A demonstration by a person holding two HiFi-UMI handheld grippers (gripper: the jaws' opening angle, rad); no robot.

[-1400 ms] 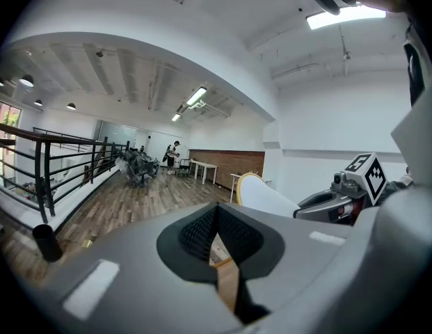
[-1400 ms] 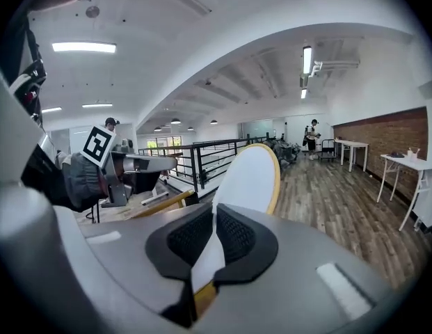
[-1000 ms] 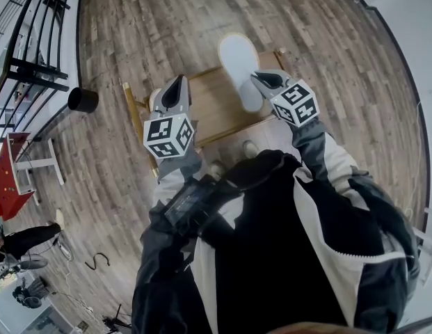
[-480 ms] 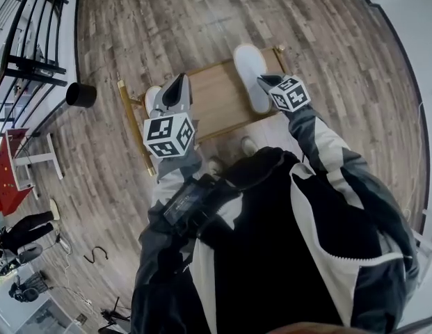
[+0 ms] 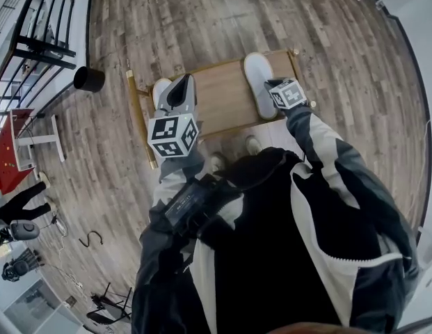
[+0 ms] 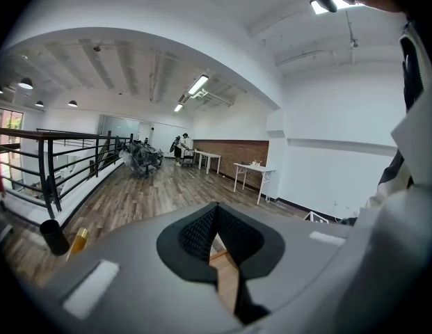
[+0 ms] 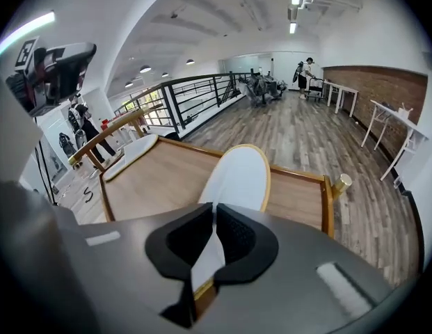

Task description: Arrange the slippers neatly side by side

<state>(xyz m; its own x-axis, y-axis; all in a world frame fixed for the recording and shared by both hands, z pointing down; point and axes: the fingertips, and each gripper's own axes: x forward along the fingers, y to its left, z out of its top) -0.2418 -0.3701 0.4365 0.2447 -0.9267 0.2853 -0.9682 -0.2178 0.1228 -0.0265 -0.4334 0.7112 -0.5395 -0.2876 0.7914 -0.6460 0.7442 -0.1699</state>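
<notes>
A wood-plank floor [image 5: 202,19] carries a low wooden table [image 5: 216,106] with a raised golden rim. Over its right half stretches a white slipper [image 5: 258,78]. Its long axis runs from the table's near edge to the far one, and its toe points away from the person. A second white slipper [image 5: 160,89] lies at the table's left end, well apart from the first with bare wood between. It is partly covered in the head view by the left gripper [image 5: 181,89], which hovers above it with its jaws together on nothing. The right gripper [image 7: 214,218] has its jaws pinched narrowly on the first slipper's heel edge. A black railing [image 5: 35,47] and a black bin [image 5: 89,79] stand off to the left, clear of the table.
</notes>
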